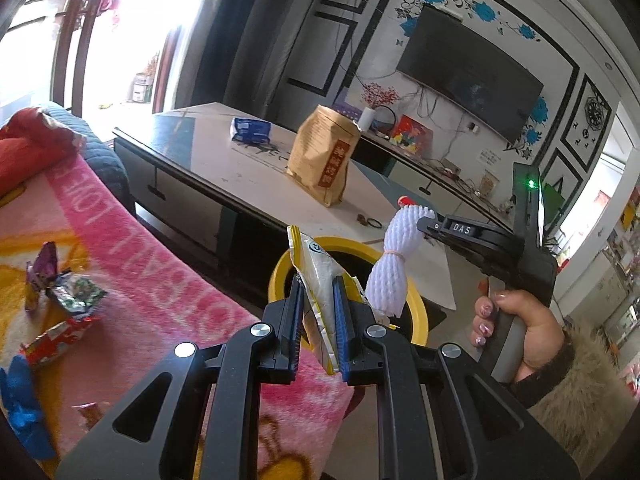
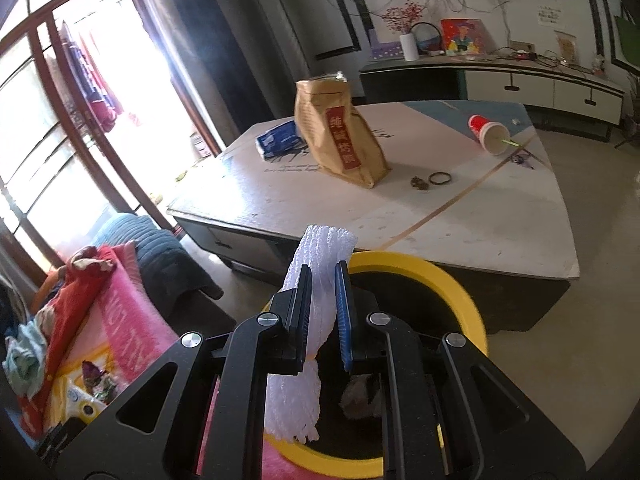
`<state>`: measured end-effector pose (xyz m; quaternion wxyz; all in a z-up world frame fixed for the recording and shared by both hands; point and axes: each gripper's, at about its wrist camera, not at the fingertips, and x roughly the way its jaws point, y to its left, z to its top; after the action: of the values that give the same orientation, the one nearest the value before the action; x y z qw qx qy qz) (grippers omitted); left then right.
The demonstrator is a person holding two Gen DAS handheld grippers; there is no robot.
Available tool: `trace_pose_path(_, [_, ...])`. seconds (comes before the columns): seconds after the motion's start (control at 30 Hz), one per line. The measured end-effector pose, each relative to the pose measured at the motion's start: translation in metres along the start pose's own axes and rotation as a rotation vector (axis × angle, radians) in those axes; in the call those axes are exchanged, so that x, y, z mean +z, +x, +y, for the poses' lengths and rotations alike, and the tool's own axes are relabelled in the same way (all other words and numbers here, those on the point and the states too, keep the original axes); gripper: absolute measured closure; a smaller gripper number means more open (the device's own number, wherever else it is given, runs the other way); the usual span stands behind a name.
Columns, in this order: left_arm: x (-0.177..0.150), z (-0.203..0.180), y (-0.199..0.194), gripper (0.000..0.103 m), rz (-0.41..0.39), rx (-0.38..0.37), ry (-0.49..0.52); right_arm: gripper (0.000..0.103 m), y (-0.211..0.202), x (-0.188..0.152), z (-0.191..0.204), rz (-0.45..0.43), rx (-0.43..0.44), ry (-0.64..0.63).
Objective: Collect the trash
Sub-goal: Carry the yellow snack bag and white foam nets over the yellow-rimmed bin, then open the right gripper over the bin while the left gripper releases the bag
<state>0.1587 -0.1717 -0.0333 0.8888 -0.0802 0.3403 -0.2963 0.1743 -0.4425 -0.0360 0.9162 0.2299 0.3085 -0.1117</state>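
My left gripper is shut on a crumpled yellow and white snack wrapper, held just over the near rim of a yellow bin. My right gripper is shut on a white foam net sleeve, which hangs over the same yellow bin. In the left wrist view that foam sleeve dangles above the bin, and a hand holds the right gripper's handle. Some paper scrap lies inside the bin's dark liner.
Several candy wrappers lie on a pink blanket at the left. A low table behind the bin carries a brown paper bag, a blue pack, a tipped red cup and a small ring.
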Motion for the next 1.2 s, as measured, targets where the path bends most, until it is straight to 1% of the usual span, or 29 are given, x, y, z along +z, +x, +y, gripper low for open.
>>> trace_pose_path(0.23, [-0.004, -0.007, 0.021, 0.089, 0.022, -0.011, 0.006, 0.095, 0.006, 0.001, -0.019, 0.005, -0.033, 0.022])
trace_pose_path(0.63, [-0.01, -0.019, 0.055, 0.089, 0.059, -0.025, 0.026, 0.095, 0.013, -0.001, -0.031, 0.015, -0.077, 0.018])
trace_pose_path(0.97, [-0.016, -0.025, 0.077, 0.089, 0.097, -0.027, 0.037, 0.095, 0.023, -0.004, -0.039, 0.051, -0.088, 0.026])
trace_pose_path(1.03, [-0.016, -0.025, 0.082, 0.088, 0.106, -0.035, 0.037, 0.092, 0.025, -0.005, -0.04, 0.069, -0.076, 0.032])
trace_pose_path(1.07, [-0.016, -0.026, 0.085, 0.084, 0.12, -0.05, 0.035, 0.092, 0.026, -0.006, -0.041, 0.077, -0.071, 0.037])
trace_pose_path(1.1, [-0.017, -0.026, 0.086, 0.072, 0.122, -0.057, 0.033, 0.09, 0.026, -0.006, -0.041, 0.083, -0.067, 0.043])
trace_pose_path(1.13, [-0.017, -0.025, 0.086, 0.052, 0.118, -0.055, 0.031, 0.083, 0.027, -0.007, -0.042, 0.091, -0.064, 0.047])
trace_pose_path(1.17, [-0.017, -0.025, 0.085, 0.043, 0.115, -0.054, 0.028, 0.079, 0.027, -0.007, -0.042, 0.096, -0.063, 0.05])
trace_pose_path(1.2, [-0.017, -0.023, 0.084, 0.037, 0.113, -0.057, 0.021, 0.072, 0.027, -0.008, -0.042, 0.098, -0.061, 0.056])
